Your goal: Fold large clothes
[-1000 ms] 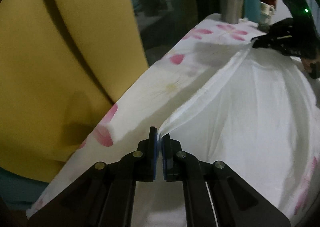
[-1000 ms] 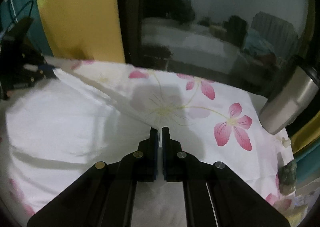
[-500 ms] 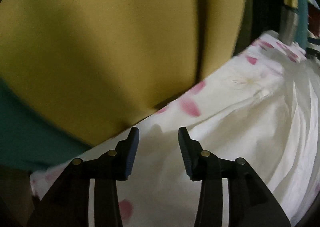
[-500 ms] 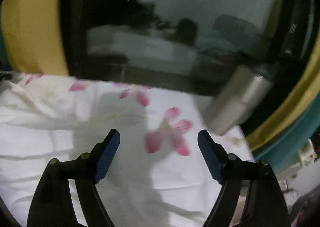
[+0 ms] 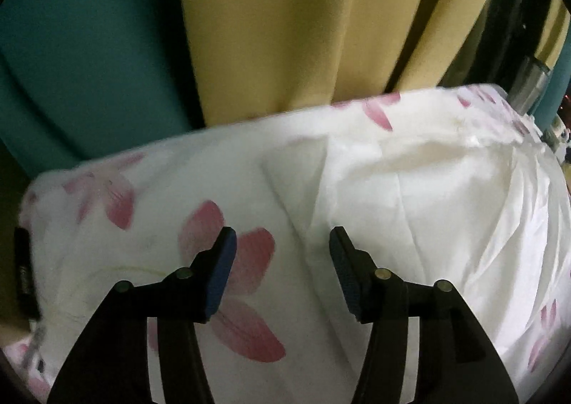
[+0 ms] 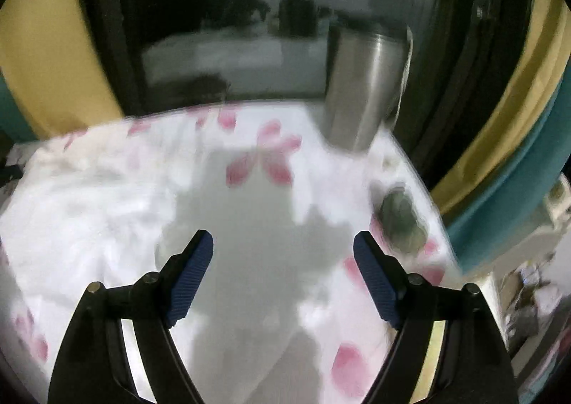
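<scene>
A white garment lies rumpled on a surface covered by a white cloth with pink flowers. My left gripper hovers over the garment's left edge, where it meets the floral cloth. Its jaws are opening and nothing is between them. In the right wrist view the garment lies to the left, blurred. My right gripper stands wide open above the floral cloth, holding nothing.
A steel tumbler stands at the far right corner of the surface, also seen at the left view's tumbler. A small dark object lies near the right edge. Yellow curtains, a teal curtain and a dark window stand behind.
Both grippers were shut, the left on the garment's edge, and have opened, letting the cloth go. The left view has swung left towards the curtains, the right view right towards the tumbler.
</scene>
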